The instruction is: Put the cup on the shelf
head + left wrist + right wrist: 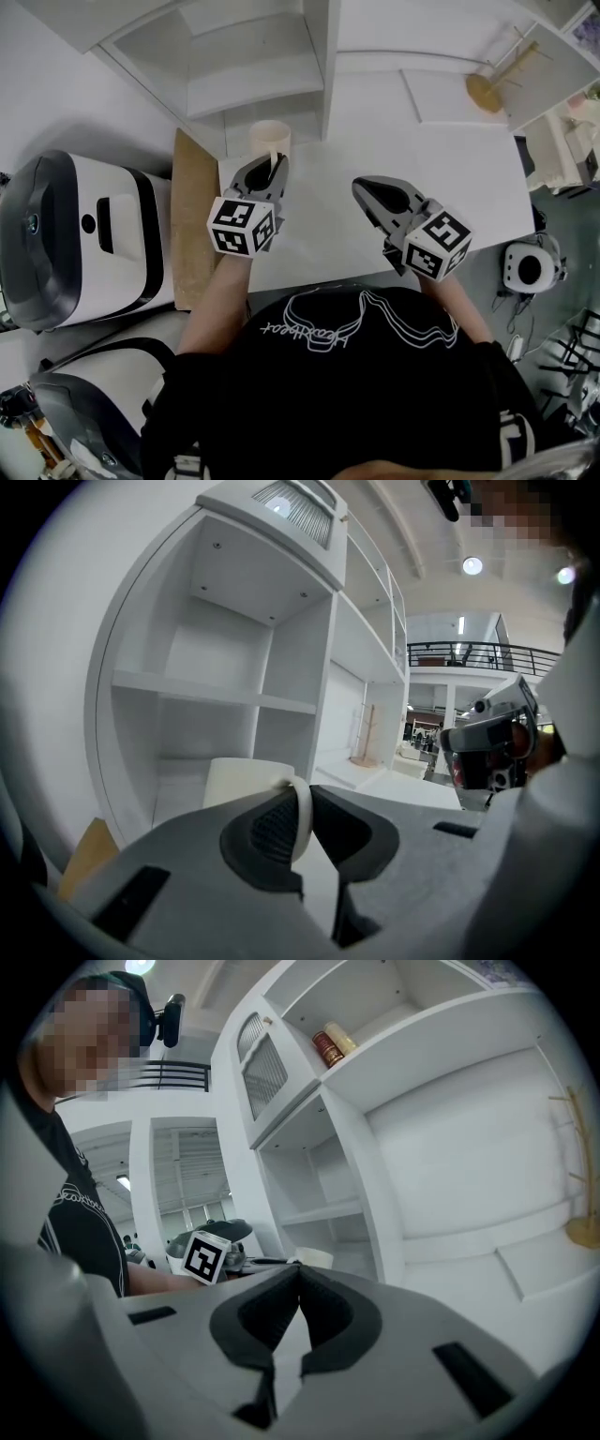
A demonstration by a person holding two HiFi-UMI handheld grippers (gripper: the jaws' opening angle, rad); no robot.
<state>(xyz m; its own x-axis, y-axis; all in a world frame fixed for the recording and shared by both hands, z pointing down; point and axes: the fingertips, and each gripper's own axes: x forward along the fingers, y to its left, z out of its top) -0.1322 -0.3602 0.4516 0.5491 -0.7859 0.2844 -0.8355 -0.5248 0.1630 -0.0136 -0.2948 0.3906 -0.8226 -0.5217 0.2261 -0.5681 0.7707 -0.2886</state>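
Note:
A cream cup (270, 138) stands on the white table (450, 178), just in front of the white shelf unit (253, 56). My left gripper (273, 170) is shut on the cup's handle. In the left gripper view, the handle (303, 810) is pinched between the jaws, with the cup body (242, 782) beyond them and the open shelf compartments (211, 691) behind. My right gripper (362, 187) hovers over the table to the right of the cup, shut with nothing in it. The right gripper view has its jaws (299, 1274) meeting, and the cup (312, 1258) past them.
A white and grey machine (84, 234) sits left of the table beside a wooden board (194, 220). A wooden stand (487, 89) is at the far right of the table. Two cans (328, 1046) rest on a high shelf.

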